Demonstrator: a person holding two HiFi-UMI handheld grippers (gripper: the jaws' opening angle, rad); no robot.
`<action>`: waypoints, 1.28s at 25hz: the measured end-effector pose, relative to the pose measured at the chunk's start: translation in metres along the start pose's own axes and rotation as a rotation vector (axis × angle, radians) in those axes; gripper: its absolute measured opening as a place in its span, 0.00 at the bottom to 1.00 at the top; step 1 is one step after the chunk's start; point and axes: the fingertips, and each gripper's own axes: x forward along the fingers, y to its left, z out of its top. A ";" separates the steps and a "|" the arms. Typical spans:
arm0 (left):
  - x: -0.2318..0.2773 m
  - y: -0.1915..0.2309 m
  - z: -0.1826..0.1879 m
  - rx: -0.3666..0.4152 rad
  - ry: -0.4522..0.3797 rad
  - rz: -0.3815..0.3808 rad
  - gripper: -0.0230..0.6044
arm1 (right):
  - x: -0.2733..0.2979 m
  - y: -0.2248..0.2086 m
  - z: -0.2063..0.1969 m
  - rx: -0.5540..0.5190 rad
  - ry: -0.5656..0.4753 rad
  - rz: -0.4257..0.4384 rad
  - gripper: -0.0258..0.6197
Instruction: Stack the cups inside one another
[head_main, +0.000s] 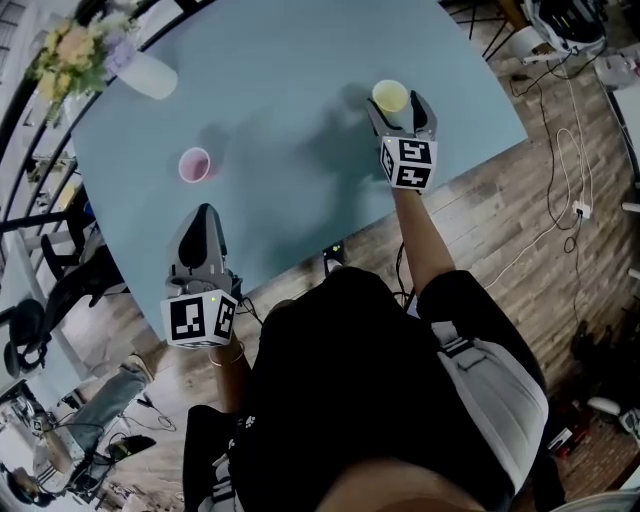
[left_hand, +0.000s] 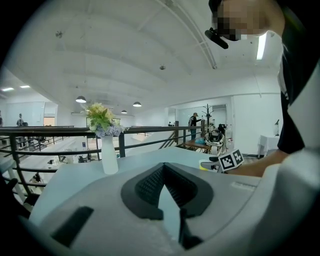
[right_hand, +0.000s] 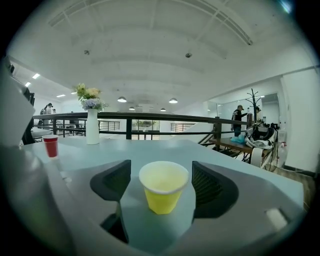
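A yellow paper cup (head_main: 390, 96) stands upright on the pale blue table (head_main: 290, 120) near its right edge. My right gripper (head_main: 400, 108) is at it, open. In the right gripper view the yellow cup (right_hand: 164, 186) stands between the two dark pads (right_hand: 114, 181), with a gap on each side. A red cup (head_main: 194, 165) stands upright at the table's left, also seen as the red cup (right_hand: 50, 145) far off. My left gripper (head_main: 203, 214) hovers over the near table edge, short of the red cup. The left gripper (left_hand: 163, 167) has its pads met at the tips, holding nothing.
A white vase of flowers (head_main: 145, 73) stands at the table's far left corner; the same vase (left_hand: 109, 155) shows ahead of the left gripper. The near table edge (head_main: 330, 240) runs close to my body. Cables (head_main: 560, 215) lie on the wooden floor at right.
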 end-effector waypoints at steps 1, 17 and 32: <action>-0.001 0.002 0.000 0.000 0.001 0.005 0.02 | 0.002 0.001 -0.002 0.000 0.006 0.000 0.62; -0.015 0.016 -0.005 -0.014 0.002 0.056 0.02 | 0.007 0.011 0.005 -0.029 0.008 0.034 0.55; -0.061 0.033 -0.010 -0.055 -0.057 0.119 0.02 | -0.032 0.123 0.118 -0.050 -0.203 0.289 0.55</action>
